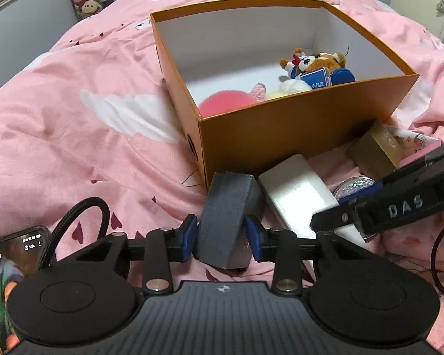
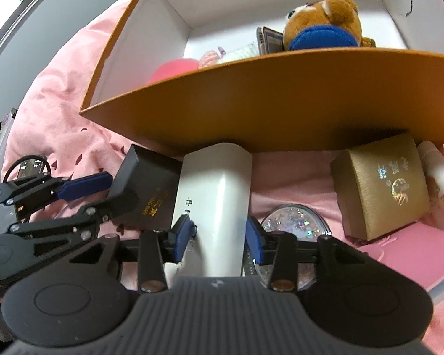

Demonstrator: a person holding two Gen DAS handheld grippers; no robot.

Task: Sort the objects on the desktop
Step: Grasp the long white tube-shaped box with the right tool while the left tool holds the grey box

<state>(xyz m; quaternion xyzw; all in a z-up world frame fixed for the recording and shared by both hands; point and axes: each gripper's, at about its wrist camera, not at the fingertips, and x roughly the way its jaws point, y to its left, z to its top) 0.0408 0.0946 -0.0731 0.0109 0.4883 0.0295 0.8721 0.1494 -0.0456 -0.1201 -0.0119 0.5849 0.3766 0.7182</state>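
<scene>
A dark grey box (image 1: 225,210) stands tilted on the pink bedspread (image 1: 74,118), just in front of the orange box (image 1: 307,94). My left gripper (image 1: 222,236) has both blue pads against its sides. The right wrist view shows the same box as black with gold lettering (image 2: 148,189), between the left gripper's (image 2: 115,195) fingers. Beside it lies a long white box (image 2: 219,183), with my right gripper (image 2: 219,238) closed on its near end. The right gripper's fingers (image 1: 334,216) reach over that white box (image 1: 293,189) in the left wrist view.
The orange box (image 2: 251,68) holds a brown plush toy (image 2: 325,14), a red ball (image 1: 225,103) and small knitted things. Outside its near wall lie a gold box (image 2: 379,189), a glittery round disc (image 2: 296,219) and a pale tube (image 2: 441,171). A phone (image 1: 6,281) and cable (image 1: 74,210) sit at left.
</scene>
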